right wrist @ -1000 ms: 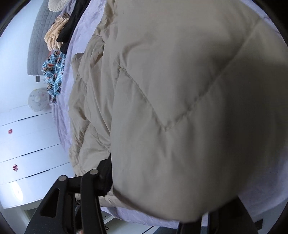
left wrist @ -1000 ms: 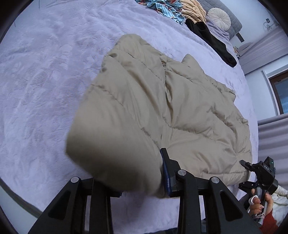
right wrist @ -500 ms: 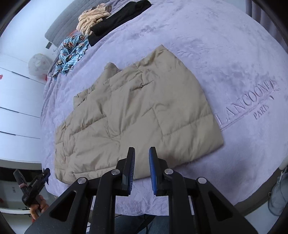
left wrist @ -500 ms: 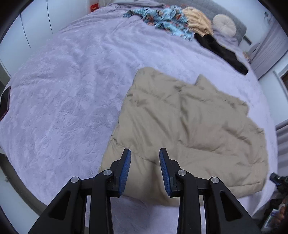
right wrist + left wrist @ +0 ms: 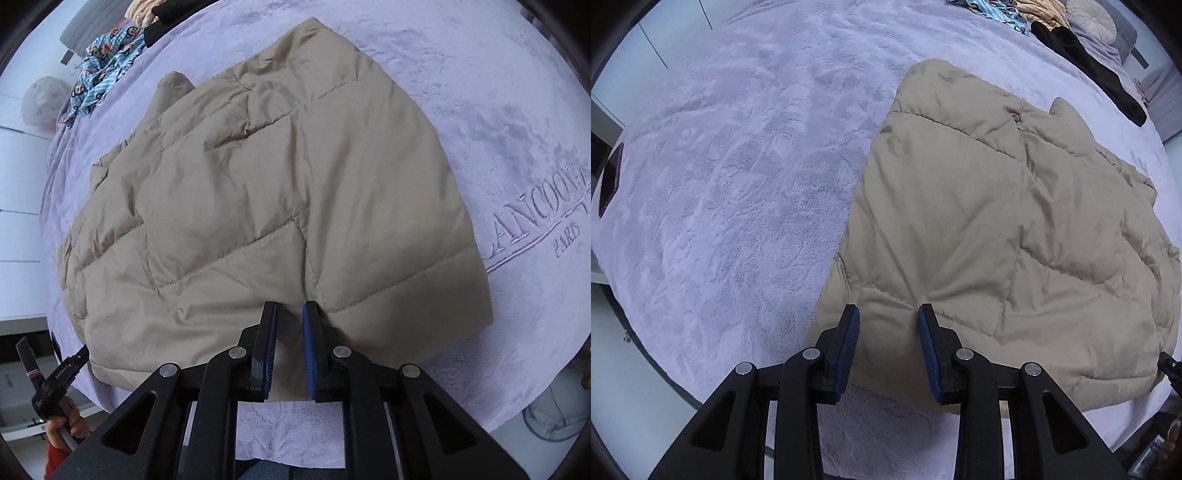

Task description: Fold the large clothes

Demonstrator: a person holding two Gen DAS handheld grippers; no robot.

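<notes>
A beige quilted puffer jacket (image 5: 997,221) lies folded and flat on the lilac bed cover (image 5: 720,184); it also shows in the right wrist view (image 5: 258,203). My left gripper (image 5: 886,314) is open, its blue pads on either side of the jacket's near edge, with fabric between them. My right gripper (image 5: 290,310) is open with a narrower gap, also at the near edge, with jacket fabric between its pads. The other gripper (image 5: 51,380) shows at the lower left of the right wrist view, held by a hand.
A blue patterned garment (image 5: 107,62), a black garment (image 5: 1089,62) and a tan one (image 5: 1041,11) lie near the bed's head by a round cushion (image 5: 1097,18). Embroidered lettering (image 5: 543,221) marks the cover to the right. The bed's edge runs just below both grippers.
One second ago both grippers held the jacket lifted. They let go, the jacket dropped flat, and both grippers have now come down close to its near edge.
</notes>
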